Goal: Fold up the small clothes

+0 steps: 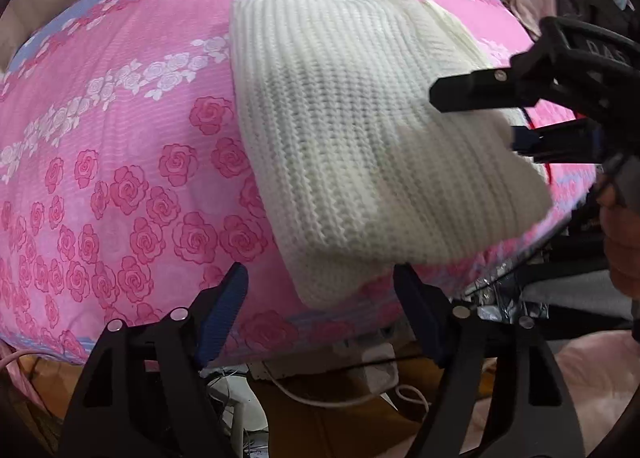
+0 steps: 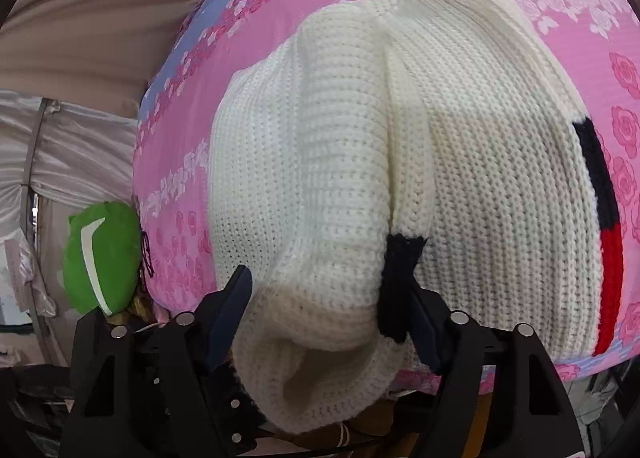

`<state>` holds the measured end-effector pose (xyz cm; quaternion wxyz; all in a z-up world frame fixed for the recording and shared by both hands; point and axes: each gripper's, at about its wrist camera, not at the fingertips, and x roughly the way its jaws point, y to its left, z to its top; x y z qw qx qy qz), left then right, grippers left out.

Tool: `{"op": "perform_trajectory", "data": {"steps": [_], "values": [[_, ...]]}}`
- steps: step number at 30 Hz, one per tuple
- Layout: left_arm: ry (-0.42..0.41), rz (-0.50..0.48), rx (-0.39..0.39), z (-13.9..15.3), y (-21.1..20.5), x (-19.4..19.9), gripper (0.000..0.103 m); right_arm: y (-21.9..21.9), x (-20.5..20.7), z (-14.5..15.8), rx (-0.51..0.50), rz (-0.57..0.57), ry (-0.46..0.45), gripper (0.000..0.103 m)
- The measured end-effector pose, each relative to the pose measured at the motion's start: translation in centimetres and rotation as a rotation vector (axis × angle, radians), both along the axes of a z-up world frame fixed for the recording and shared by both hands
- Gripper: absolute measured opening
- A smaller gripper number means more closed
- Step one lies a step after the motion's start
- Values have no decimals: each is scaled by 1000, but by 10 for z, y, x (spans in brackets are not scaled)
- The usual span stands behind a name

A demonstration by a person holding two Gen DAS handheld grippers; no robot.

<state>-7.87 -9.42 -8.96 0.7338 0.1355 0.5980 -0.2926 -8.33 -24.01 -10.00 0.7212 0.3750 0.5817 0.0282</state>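
1. A home, likely a bedroom: ahead of the fingers lies a bed under a pink rose-print quilt [image 1: 120,161].
2. Beyond the quilt, left of the right fingers, hang draped pale curtains [image 2: 80,145].
3. A green soft toy [image 2: 100,258] sits beside the bed.
4. Below the left fingers, white cables [image 1: 340,398] clutter the floor.
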Motion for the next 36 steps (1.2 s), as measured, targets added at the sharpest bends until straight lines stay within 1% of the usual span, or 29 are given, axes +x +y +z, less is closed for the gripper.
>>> {"op": "perform_trajectory", "data": {"steps": [1,2,4,6,7,9,11,12,13,15,16,17,18,19,21,22,23,24,26,27,28,29,30,31,32,33,34,36], "values": [[7,2,12,-3,-2,1,67,4,3,4,-30,18,-11,34],[21,-6,17,-7,-3,1,63,9,7,9,-70,44,-28,25],[41,-23,20,-11,-3,-1,59,13,13,19,-134,83,-75,21],[56,-34,29,-16,-5,-3,49,13,14,42,-189,96,-158,20],[64,-34,36,-17,-6,-2,47,10,9,59,-208,82,-209,20],[74,-23,52,-20,-7,0,45,-4,0,85,-228,57,-272,19],[67,-24,34,-16,-13,2,46,-17,-14,99,-302,40,-291,19],[56,-36,41,-14,-19,2,46,-27,-20,96,-334,34,-274,19],[50,-48,50,-13,-29,6,46,-38,-26,83,-369,22,-232,19],[47,-77,54,-11,-38,4,47,-61,-36,37,-423,-7,-114,19],[52,-89,51,-9,-40,1,47,-68,-38,11,-428,-10,-46,20],[53,-101,46,-7,-41,-1,47,-76,-42,-11,-396,-26,-11,20],[38,-111,49,0,-43,-3,47,-81,-46,-14,-359,-61,-35,20],[23,-112,50,5,-41,-4,47,-83,-48,-10,-342,-81,-45,21],[-1,-114,28,22,-38,-4,47,-81,-47,5,-350,-87,-68,23],[-11,-109,19,27,-36,-5,47,-81,-46,10,-355,-80,-77,26],[-28,-99,7,35,-34,-4,49,-80,-44,16,-354,-74,-80,31],[-43,-87,2,40,-29,-2,52,-81,-43,19,-350,-75,-82,33],[-72,-39,-23,55,-22,2,54,-86,-39,24,-340,-86,-93,42],[-75,-9,-54,63,-18,7,59,-89,-38,25,-341,-97,-102,45],[-81,26,-77,70,-16,16,62,-90,-37,24,-342,-104,-108,52],[-94,55,-88,75,-14,21,65,-88,-33,21,-338,-109,-110,53],[-107,76,-84,79,-14,29,65,-87,-28,18,-328,-109,-110,53],[-110,89,-81,79,-15,33,65,-86,-25,15,-324,-107,-113,49],[-105,100,-81,79,-17,37,65,-84,-20,13,-334,-106,-120,17],[-98,112,-77,79,-21,41,65,-81,-16,15,-334,-97,-133,17],[-92,123,-77,79,-25,45,65,-79,-15,24,-338,-100,-158,17],[-104,120,-85,81,-31,49,65,-75,-21,61,-401,-115,-259,16]]}}
